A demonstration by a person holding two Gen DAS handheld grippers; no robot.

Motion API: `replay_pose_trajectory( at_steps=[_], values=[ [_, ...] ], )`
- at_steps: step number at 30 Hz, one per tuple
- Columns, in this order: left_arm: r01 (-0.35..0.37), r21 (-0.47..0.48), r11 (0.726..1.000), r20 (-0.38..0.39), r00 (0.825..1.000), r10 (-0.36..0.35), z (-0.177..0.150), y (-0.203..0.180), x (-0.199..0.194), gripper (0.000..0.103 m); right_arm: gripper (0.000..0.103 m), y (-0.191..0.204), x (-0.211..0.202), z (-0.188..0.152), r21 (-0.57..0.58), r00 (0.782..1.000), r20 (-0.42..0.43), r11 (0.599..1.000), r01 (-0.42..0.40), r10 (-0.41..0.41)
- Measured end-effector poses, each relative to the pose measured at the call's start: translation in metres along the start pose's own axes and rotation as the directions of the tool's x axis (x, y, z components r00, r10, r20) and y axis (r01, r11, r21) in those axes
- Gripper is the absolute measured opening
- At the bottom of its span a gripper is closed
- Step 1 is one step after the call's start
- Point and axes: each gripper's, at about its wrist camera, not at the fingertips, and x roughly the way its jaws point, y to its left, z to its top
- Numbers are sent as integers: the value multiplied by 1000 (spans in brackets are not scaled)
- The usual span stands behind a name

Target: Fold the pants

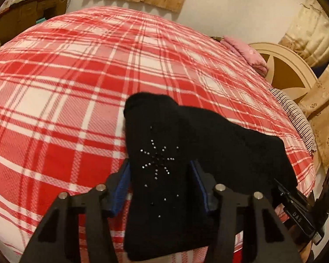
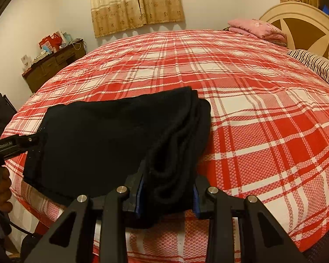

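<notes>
Currently the black pants (image 2: 111,135) lie folded on the red-and-white plaid bedspread (image 2: 263,109), at its near edge in the lower half of both views.

Left wrist view: the left gripper (image 1: 160,175) straddles one end of the pants (image 1: 164,153). Both blue-lined fingers (image 1: 121,188) stand beside the cloth, one on each side. Whether the pads actually press the fabric cannot be told; the folded end fills the gap between them. A rhinestone starburst (image 1: 158,157) shows on the cloth right between the jaws. The garment extends from there toward the right of the frame, where the right gripper's black body (image 1: 296,206) meets its far end at lower right.

Right wrist view: the right gripper (image 2: 167,186) is clamped on the bunched, layered edge of the pants; thick folds are squeezed between the two blue pads (image 2: 141,195) and hang over the front edge of the bed. The rest of the garment lies flat toward the left of the frame, where the left gripper (image 2: 30,141) reaches its corner at mid left. A hand (image 2: 2,186) on that tool's handle is visible at lower left.

Background: pink folded bedding (image 2: 256,29) and a striped pillow (image 2: 318,65) near the headboard (image 2: 296,15) at upper right; curtain (image 2: 136,4) at top centre; wooden cabinet (image 2: 52,65) at upper left.
</notes>
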Motion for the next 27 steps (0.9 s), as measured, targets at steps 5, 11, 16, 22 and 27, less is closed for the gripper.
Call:
replay_pose_trajectory(
  at_steps=[5, 11, 16, 22, 27],
  values=[
    [-20, 28, 999, 7, 1000, 20, -4, -8, -2, 28, 36, 0, 1, 1, 0, 1000, -4, 1000, 9, -9],
    [-60, 82, 995, 37, 998, 57, -2, -19, -7, 17, 36, 10, -4, 7, -36, 999, -7, 998, 47, -47],
    [-106, 148, 983, 108, 990, 90, 2, -29, -26, 16, 36, 27, -21, 16, -82, 997, 44, 995, 63, -60],
    [-139, 166, 976, 170, 979, 110, 9, -27, -46, 16, 36, 56, -33, 31, -147, 995, 97, 988, 36, -22],
    [-186, 126, 974, 221, 963, 155, 18, -7, -66, 16, 35, 87, -36, 40, -205, 991, 128, 979, -9, 36]
  ],
)
